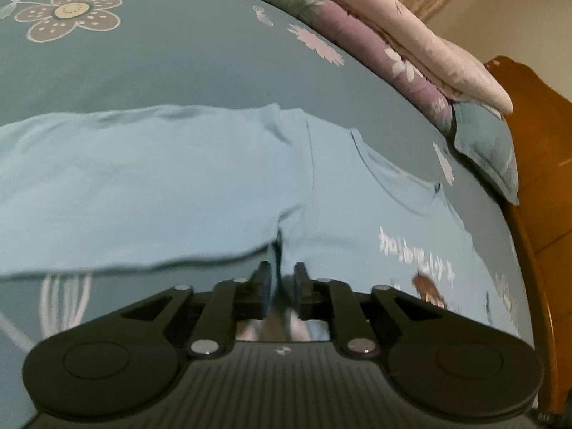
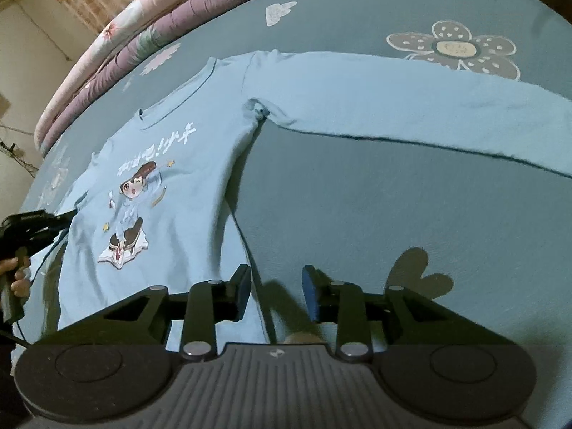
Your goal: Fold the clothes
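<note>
Lying flat on the bedsheet (image 2: 357, 214), the sweatshirt (image 2: 171, 164) is pinched by the left claw (image 1: 282, 279).

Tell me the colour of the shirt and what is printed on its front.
Light blue shirt, printed with a cartoon girl under white lettering; clearest in the right wrist view.

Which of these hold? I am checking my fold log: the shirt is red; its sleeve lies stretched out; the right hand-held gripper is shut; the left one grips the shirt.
1. The shirt is red. False: it is light blue, with a cartoon print.
2. Its sleeve lies stretched out on the bed sheet. True.
3. The right hand-held gripper is shut. False: its jaws stand apart.
4. The left hand-held gripper grips the shirt. True: fabric sits between its nearly closed fingers.
</note>
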`<state>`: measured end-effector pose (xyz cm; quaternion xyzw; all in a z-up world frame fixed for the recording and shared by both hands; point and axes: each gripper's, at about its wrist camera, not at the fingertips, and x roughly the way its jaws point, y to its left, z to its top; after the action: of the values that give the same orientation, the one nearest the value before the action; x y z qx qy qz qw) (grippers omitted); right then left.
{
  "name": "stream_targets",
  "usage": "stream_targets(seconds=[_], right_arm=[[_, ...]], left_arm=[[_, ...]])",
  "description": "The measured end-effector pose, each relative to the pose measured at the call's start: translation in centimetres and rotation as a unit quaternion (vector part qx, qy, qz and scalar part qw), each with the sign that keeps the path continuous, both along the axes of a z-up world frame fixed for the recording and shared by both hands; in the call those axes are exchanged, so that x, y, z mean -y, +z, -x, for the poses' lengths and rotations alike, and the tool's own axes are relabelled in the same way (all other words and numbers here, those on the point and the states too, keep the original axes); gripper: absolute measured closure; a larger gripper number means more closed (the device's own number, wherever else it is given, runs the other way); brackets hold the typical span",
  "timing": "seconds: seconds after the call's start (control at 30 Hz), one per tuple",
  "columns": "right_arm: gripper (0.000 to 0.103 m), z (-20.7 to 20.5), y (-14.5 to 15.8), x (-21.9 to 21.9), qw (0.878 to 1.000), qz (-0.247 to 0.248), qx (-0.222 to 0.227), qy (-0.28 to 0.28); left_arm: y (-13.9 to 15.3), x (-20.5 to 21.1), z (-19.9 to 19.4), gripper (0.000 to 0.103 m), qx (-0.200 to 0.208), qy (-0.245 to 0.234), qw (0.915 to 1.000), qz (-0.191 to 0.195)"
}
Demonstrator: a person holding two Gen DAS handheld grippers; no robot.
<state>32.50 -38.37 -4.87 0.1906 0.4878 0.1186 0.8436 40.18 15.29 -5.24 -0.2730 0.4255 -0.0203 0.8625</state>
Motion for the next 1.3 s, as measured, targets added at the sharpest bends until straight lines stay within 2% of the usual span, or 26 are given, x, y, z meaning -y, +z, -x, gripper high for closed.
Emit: stream_targets(seconds=[0.03,0.17,0.2,0.23,0.27,0.33,0.53,0.6,0.73,0.83,0.93,1.07,1.13,1.23,1.3], right_arm=[[0.066,0.1,-0.2,-0.1,1.000,-0.003,0.002,0.003],[0.067,-0.2,-0.4,-1.1,1.000,-0.011,0.012,0.022],[0.072,-0.3,-0.4,-1.7,0.999,-0.005,0.012,0.034],[0.095,-0.4,-0.4,-2.2,0.999,0.004,0.012,0.047],[0.097,-0.5,-0.4,-3.0,0.998,0.026,0.008,0.058],[0.098,-0.2,-0.1,-3.4,0.997,0.037,0.015,0.060],[0.098,2.6,1.8,-1.1,0.999,0.017,0.038,0.022],[0.097,2.9,1.7,-0.9,0.999,0.008,0.033,0.018],[0.090,3.1,1.0,-1.1,1.000,0.023,0.016,0.004],[0.088,3.9,1.3,-0.9,1.000,0.015,0.027,-0.002],[0.083,4.4,1.3,-0.6,0.999,0.014,0.030,-0.006],[0.082,4.9,1.3,-0.8,0.999,0.016,0.032,-0.004],[0.082,5.1,1.3,-0.9,0.999,0.014,0.033,-0.001],[0.081,5.4,1.6,-1.1,0.999,0.016,0.036,0.004],[0.078,5.7,1.8,-1.1,0.999,0.016,0.041,0.005]], left_arm=[[0.1,0.0,0.8,0.083,-0.004,-0.001,1.0000,0.000],[0.1,0.2,3.4,0.081,-0.018,0.002,0.9998,-0.003],[0.2,0.3,3.9,0.081,-0.019,0.001,0.9998,-0.007],[0.3,0.4,4.4,0.081,-0.020,0.000,0.9998,-0.010],[0.4,0.5,4.6,0.081,-0.020,-0.003,0.9997,-0.014],[0.9,0.8,5.1,0.081,-0.020,-0.012,0.9994,-0.026],[2.3,1.9,6.9,0.081,-0.021,-0.049,0.9967,-0.061],[2.4,2.4,7.5,0.080,-0.024,-0.066,0.9953,-0.068],[1.9,3.1,8.5,0.079,-0.036,-0.080,0.9934,-0.073],[1.5,3.1,9.6,0.072,-0.041,-0.083,0.9941,-0.056],[0.6,3.2,10.9,0.069,-0.046,-0.088,0.9947,-0.023],[0.3,3.6,11.9,0.069,-0.027,-0.090,0.9951,-0.030],[0.5,4.4,11.9,0.069,-0.025,-0.103,0.9930,-0.053],[0.7,4.8,12.4,0.069,-0.029,-0.119,0.9911,-0.051],[0.1,3.2,13.3,0.069,-0.039,-0.094,0.9948,0.011]])
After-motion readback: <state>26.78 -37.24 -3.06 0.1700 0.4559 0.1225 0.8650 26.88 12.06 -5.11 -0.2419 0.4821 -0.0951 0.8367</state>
